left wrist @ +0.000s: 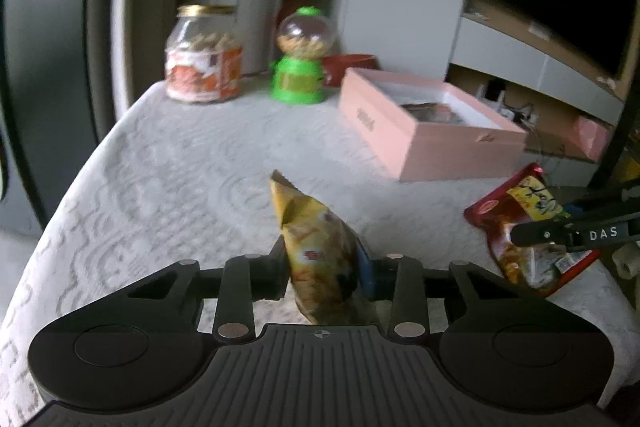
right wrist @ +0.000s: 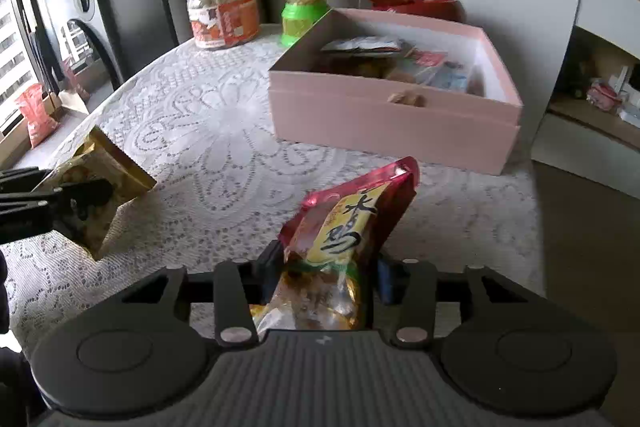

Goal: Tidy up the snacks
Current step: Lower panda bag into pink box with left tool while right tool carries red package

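Left claw [left wrist: 325,269], low centre of the left wrist view, is clamped on a yellow crinkled foil snack packet [left wrist: 320,251], its pads pressing the packet's lower body while the sealed top points up toward mid-frame. At lower right the right claw, seen side-on, pinches a red-and-yellow glossy plastic snack pouch [left wrist: 524,227]. Behind, right of centre, an open pink cardboard box [left wrist: 420,139] sits on the white lace-covered worktop [left wrist: 180,167]; a glass jar with a gold lid [left wrist: 204,59] and a green toy candy dispenser [left wrist: 302,59] stand at the worktop's far edge in the upper middle.

Right claw [right wrist: 324,279], low centre of the right wrist view, grips the red-and-yellow pouch [right wrist: 344,223] across its lower half, the red sealed end leaning toward the upper right. The pink box [right wrist: 392,115], already holding several wrapped snacks, lies just beyond in the right half of the frame. At left edge the left claw holds the yellow packet [right wrist: 100,187] clear above the lace.

Both bags look light, soft and slippery, with contents likely to crush; a hold low on the body or on the flat seal seems safest.
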Available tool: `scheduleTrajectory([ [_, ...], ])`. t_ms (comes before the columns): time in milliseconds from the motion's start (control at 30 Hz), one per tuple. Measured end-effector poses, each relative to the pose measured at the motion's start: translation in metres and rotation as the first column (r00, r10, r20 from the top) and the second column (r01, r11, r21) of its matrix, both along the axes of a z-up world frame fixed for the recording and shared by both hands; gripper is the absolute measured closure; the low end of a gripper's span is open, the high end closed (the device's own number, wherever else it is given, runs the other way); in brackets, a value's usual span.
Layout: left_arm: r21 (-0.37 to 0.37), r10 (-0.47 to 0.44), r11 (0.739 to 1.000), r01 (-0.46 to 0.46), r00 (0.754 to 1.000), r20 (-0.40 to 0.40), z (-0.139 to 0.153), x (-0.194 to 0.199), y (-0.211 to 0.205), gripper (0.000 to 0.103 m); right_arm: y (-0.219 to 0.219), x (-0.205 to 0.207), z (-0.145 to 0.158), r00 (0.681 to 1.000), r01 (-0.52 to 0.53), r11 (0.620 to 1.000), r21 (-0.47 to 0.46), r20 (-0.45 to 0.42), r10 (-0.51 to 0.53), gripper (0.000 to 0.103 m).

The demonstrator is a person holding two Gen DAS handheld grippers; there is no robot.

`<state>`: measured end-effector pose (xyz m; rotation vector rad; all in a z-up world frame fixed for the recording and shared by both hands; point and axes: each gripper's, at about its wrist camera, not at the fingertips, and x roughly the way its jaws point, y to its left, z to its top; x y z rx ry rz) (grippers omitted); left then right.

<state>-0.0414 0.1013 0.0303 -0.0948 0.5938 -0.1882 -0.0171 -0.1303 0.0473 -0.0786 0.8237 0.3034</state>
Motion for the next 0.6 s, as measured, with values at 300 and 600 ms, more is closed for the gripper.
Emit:
scheduleTrajectory([
  [300,0.001,-0.016,1.000,0.016,0.999,-0.038,-0.004,0.009,-0.005,0.062,0.014,0.013,0.010,0.999,-0.028,0.997,0.066,0.024,0.027,0.061],
  [600,-0.077,-0.042,0.996,0.037,0.996,-0.076,-0.013,0.023,0.004,0.052,0.012,0.041,-0.004,0.993,0.002,0.979,0.204,-0.114,0.022,0.083],
])
